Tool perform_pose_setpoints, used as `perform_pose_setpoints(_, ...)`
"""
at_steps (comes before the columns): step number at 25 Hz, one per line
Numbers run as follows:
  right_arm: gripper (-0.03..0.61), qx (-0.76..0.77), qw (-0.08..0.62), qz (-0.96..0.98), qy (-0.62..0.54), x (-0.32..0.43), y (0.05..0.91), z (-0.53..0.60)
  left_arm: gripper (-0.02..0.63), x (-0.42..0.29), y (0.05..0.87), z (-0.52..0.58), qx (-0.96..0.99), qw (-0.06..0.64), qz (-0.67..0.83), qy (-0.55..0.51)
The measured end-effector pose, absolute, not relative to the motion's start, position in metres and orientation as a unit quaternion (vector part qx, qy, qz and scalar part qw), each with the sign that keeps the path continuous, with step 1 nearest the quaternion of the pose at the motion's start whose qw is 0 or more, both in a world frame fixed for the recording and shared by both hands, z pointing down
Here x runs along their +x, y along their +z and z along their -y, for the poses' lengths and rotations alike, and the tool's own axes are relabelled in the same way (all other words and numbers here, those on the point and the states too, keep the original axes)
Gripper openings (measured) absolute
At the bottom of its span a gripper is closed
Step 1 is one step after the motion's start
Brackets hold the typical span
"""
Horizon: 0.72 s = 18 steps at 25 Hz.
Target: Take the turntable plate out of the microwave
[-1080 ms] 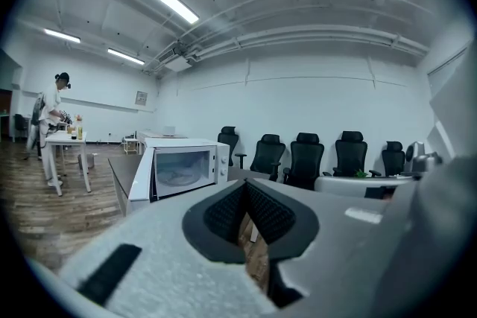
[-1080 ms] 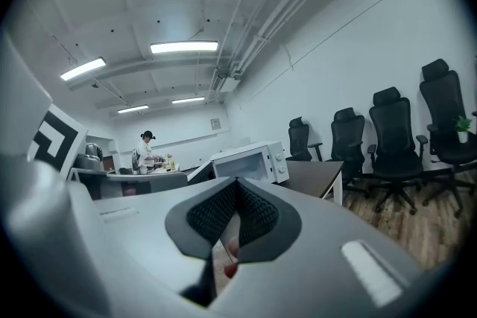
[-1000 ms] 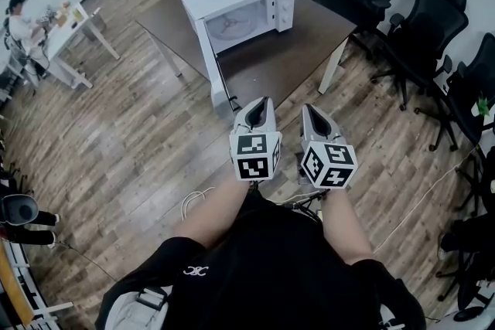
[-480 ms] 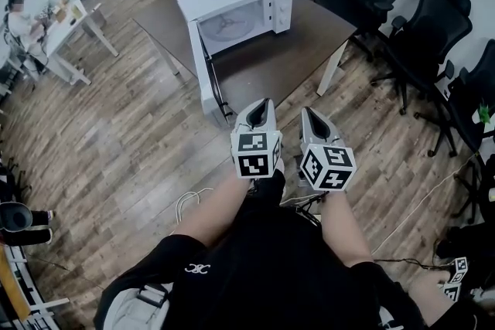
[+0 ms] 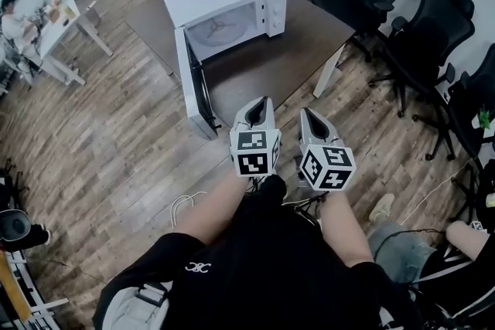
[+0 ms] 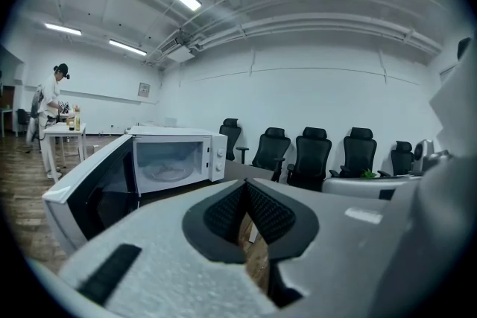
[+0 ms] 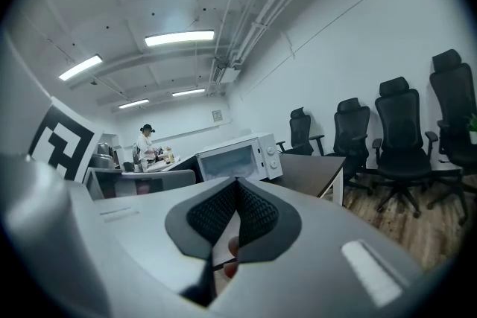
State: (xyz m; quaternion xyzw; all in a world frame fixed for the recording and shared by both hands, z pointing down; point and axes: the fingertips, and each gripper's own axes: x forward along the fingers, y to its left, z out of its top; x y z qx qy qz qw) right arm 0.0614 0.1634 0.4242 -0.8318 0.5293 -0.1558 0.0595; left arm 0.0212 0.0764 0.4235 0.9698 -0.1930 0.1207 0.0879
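Observation:
A white microwave (image 5: pixel 224 5) stands on a brown table (image 5: pixel 298 39) with its door (image 5: pixel 189 89) swung wide open toward me. The glass turntable plate (image 5: pixel 219 28) lies inside its cavity; the left gripper view also shows that plate (image 6: pixel 168 173) inside the microwave (image 6: pixel 175 159). My left gripper (image 5: pixel 265 101) and right gripper (image 5: pixel 306 112) hang side by side over the floor just short of the table's near edge, well apart from the microwave. In each gripper view the left gripper (image 6: pixel 244 186) and the right gripper (image 7: pixel 237 184) have their pads together with nothing between them.
Several black office chairs (image 5: pixel 421 27) line the right wall. At the back left a person (image 5: pixel 14 21) stands by white tables (image 5: pixel 66 31). A white cable (image 5: pixel 186 205) lies on the wood floor. Another person's leg and shoe (image 5: pixel 383 206) are at the lower right.
Both grippers have moved closer to the table and microwave, still side by side and shut. The open door now shows further left. A leg and shoe have come into view at the lower right.

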Motion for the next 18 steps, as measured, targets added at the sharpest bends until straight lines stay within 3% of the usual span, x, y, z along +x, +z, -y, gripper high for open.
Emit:
perform_pose_setpoints(6, 0.009, -0.824, 0.053, -0.541, -0.159, 0.075, 0.429, -0.135, 0.009, 0.036, 0.429, -0.045, 0.966, 0.098, 0.206, 0.118)
perform_pose_setpoints(18, 0.009, -0.806, 0.043, -0.562, -0.182, 0.177, 0.431, -0.055, 0.009, 0.135, 0.431, 0.029, 0.96, 0.112, 0.226, 0.12)
